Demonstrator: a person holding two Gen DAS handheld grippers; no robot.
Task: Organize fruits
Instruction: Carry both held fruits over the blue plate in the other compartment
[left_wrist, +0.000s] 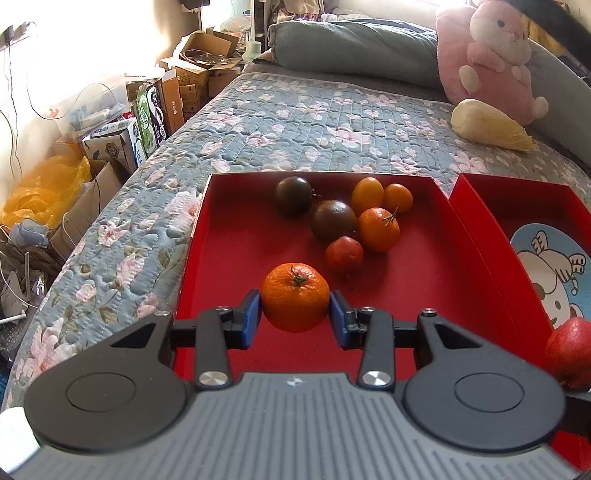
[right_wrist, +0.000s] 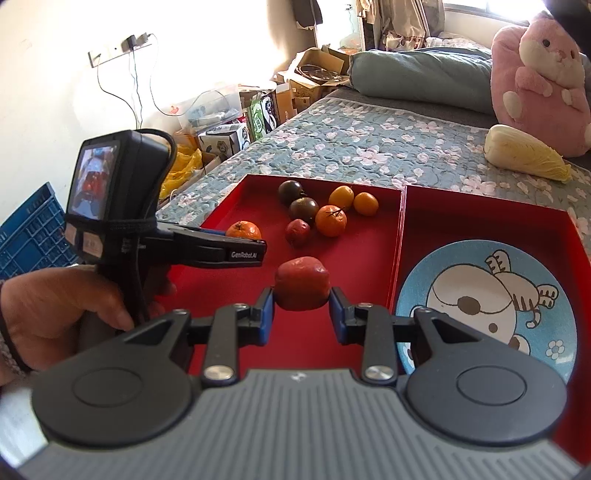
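My left gripper (left_wrist: 295, 314) is shut on an orange tangerine (left_wrist: 295, 297) and holds it over the near part of the left red tray (left_wrist: 229, 236). My right gripper (right_wrist: 301, 312) is shut on a red fruit (right_wrist: 302, 282) above the same tray (right_wrist: 369, 266). The left gripper (right_wrist: 236, 245) with its tangerine (right_wrist: 243, 230) shows in the right wrist view. In the tray lie two dark tomatoes (left_wrist: 293, 195), a tangerine (left_wrist: 378, 229), two small yellow-orange fruits (left_wrist: 366, 195) and a small red fruit (left_wrist: 343, 254). The right red tray (right_wrist: 480, 221) holds a blue cartoon plate (right_wrist: 484, 306).
The trays sit on a floral quilt (left_wrist: 295, 122) on a bed. A napa cabbage (left_wrist: 487, 125) and a pink plush toy (left_wrist: 491, 55) lie beyond the trays. Cardboard boxes (left_wrist: 192, 74) and clutter stand left of the bed. A blue crate (right_wrist: 33, 229) is at far left.
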